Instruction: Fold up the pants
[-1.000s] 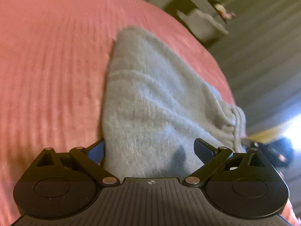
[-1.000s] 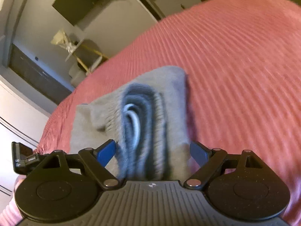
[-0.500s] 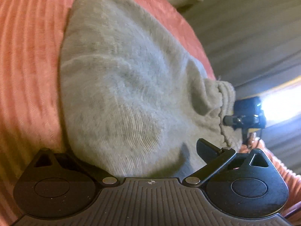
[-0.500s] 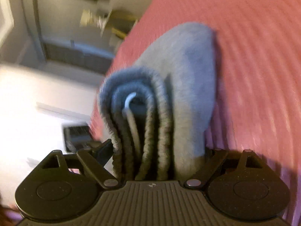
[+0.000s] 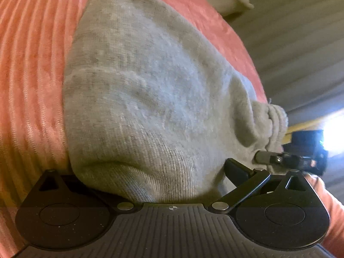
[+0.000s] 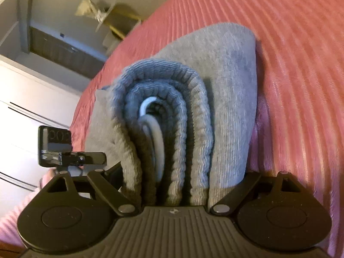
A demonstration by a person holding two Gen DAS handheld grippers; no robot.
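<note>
A: Condition of the garment?

B: Grey pants [image 5: 150, 99] folded into a thick bundle on the pink ribbed bedspread [image 5: 28, 81]. In the right wrist view the ribbed waistband [image 6: 172, 129] is doubled over itself, with a pale drawstring [image 6: 154, 137] looped inside the fold

A: Left gripper?

B: Left gripper [image 5: 148, 172] is at the near edge of the bundle, jaws spread wide with the cloth bulging between them. Its left finger is hidden under the fabric; whether it bears on the cloth I cannot tell

A: Right gripper?

B: Right gripper [image 6: 182, 176] straddles the waistband end, both fingers pressed against the stacked layers, holding them

A: Surroundings?

B: A grey floor [image 5: 296, 43] lies right of the bed, a white wall [image 6: 25, 99] far left in the right wrist view
</note>
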